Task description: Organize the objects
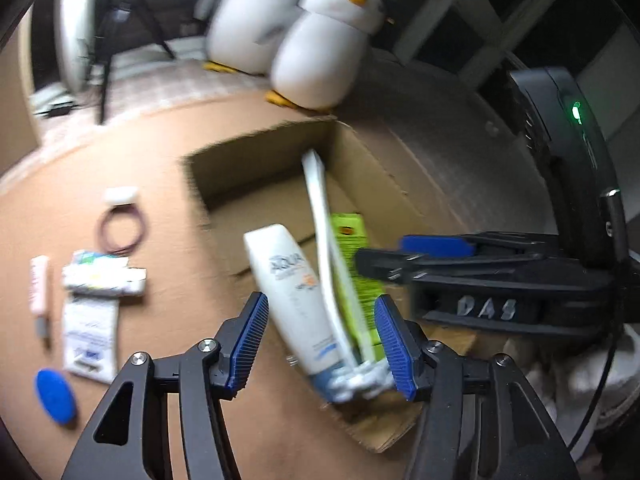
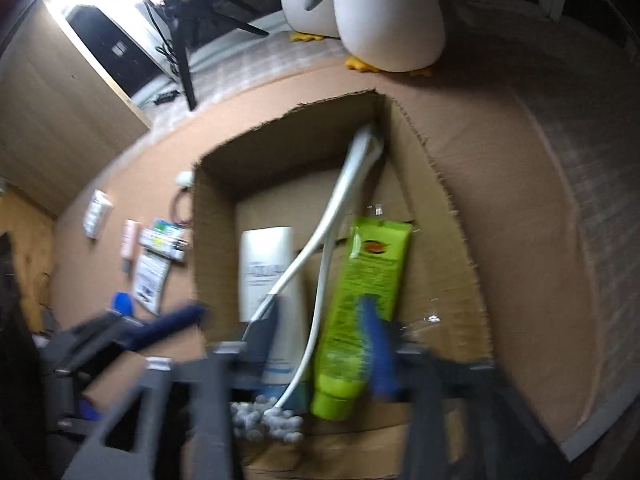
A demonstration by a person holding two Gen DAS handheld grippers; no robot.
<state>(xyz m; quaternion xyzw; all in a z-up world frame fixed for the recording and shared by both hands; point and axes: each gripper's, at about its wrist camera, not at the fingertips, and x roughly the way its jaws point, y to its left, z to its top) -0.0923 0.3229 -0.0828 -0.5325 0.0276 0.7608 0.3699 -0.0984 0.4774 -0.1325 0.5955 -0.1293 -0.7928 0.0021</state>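
Hovering over open cardboard box [image 1: 256, 156]: left gripper [image 1: 322, 340], jaws apart, clamping nothing. Beside it over same box: right gripper [image 2: 320, 328], jaws likewise apart and empty, blurred. Inside box: white Aqua tube [image 1: 292, 292], green tube [image 2: 368, 292], white back scratcher [image 2: 340, 200] leaning into far corner. Left of box: small packets [image 1: 102, 278], blue oval [image 1: 55, 396].

Dim room, plush penguins [image 1: 320, 48], black tripod [image 1: 120, 32].

Motion blur smears the right gripper [image 2: 320, 320], hiding the white tube's [image 2: 266, 264] cap.
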